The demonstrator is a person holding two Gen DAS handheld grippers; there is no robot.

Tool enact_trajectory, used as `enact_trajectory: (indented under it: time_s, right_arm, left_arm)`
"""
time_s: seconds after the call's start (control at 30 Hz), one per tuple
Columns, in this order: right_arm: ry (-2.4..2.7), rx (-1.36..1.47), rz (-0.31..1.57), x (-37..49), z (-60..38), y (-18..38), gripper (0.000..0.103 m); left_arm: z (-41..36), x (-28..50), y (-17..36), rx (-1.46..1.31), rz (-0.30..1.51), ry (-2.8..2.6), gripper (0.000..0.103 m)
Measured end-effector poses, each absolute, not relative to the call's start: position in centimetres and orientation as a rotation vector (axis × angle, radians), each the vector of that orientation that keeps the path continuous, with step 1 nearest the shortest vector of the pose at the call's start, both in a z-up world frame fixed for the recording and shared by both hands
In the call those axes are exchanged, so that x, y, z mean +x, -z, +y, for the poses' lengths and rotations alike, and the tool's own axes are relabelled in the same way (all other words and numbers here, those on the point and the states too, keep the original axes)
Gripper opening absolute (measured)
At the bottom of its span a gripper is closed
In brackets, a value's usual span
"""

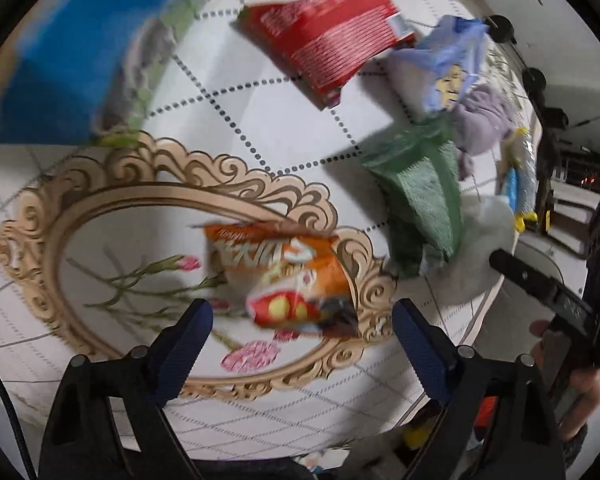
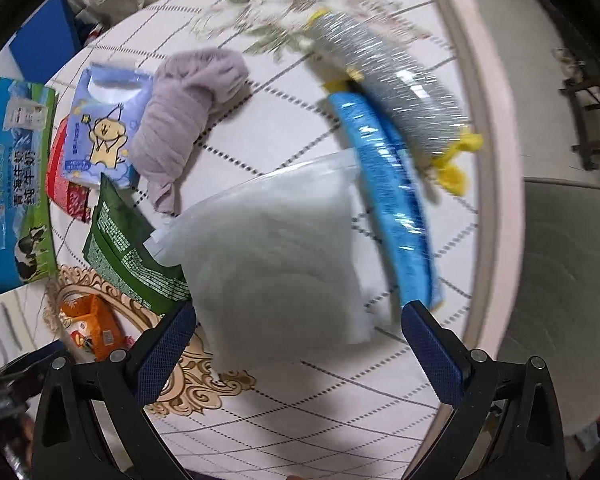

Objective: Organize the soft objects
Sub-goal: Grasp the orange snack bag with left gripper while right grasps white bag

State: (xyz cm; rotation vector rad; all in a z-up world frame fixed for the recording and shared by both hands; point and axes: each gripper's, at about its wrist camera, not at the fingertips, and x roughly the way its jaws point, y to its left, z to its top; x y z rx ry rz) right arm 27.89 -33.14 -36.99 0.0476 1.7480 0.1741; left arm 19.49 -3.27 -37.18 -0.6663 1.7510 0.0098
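My left gripper (image 1: 302,316) is open above an orange snack bag (image 1: 280,276) lying on the tablecloth's gold oval print. My right gripper (image 2: 298,320) is open over a white zip bag of soft filling (image 2: 276,256). A lilac towel (image 2: 184,120), a blue tissue pack (image 2: 100,128), a green pouch (image 2: 124,248) and a red packet (image 1: 328,36) lie beyond. A blue wrapped cloth (image 2: 392,196) and a silver, yellow-tipped pack (image 2: 396,96) lie at right. The orange bag also shows in the right wrist view (image 2: 92,324).
A blue milk carton box (image 2: 16,184) stands at the table's left. The round table's pink edge (image 2: 488,160) runs down the right, with a grey chair seat (image 2: 568,280) beside it. The other gripper (image 1: 540,284) shows at right in the left wrist view.
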Motion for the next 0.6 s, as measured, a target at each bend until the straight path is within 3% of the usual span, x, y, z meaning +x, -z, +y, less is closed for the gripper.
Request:
enact_trajectory:
  time_s: [0.1, 0.17, 0.23, 0.3, 0.47, 0.6]
  right_arm:
    - [-0.204, 0.047, 1.795, 28.0, -32.6, 38.9, 0.103]
    - [-0.199, 0.052, 1.829, 28.0, -32.4, 40.6, 0.103]
    - [-0.182, 0.080, 1.841, 27.8, -32.6, 41.4, 0.092]
    - [-0.171, 0.101, 1.831, 27.1, -31.8, 41.5, 0.081]
    - [-0.152, 0.102, 1.776, 24.3, -31.9, 39.2, 0.077]
    - [-0.181, 0.138, 1.705, 21.8, -31.5, 34.9, 0.077]
  left_arm:
    - [-3.6, 20.4, 37.9, -0.603, 1.718, -0.054, 0.056]
    - [-4.2, 20.5, 37.8, -0.574, 1.718, -0.046, 0.047]
    - [-5.0, 20.4, 37.5, -0.522, 1.721, -0.043, 0.029]
    - [-5.6, 20.2, 37.0, -0.468, 1.715, -0.051, 0.027]
    - [-6.2, 18.6, 35.0, -0.406, 1.696, -0.059, 0.025]
    - [-6.2, 16.7, 29.9, -0.368, 1.622, -0.033, 0.025]
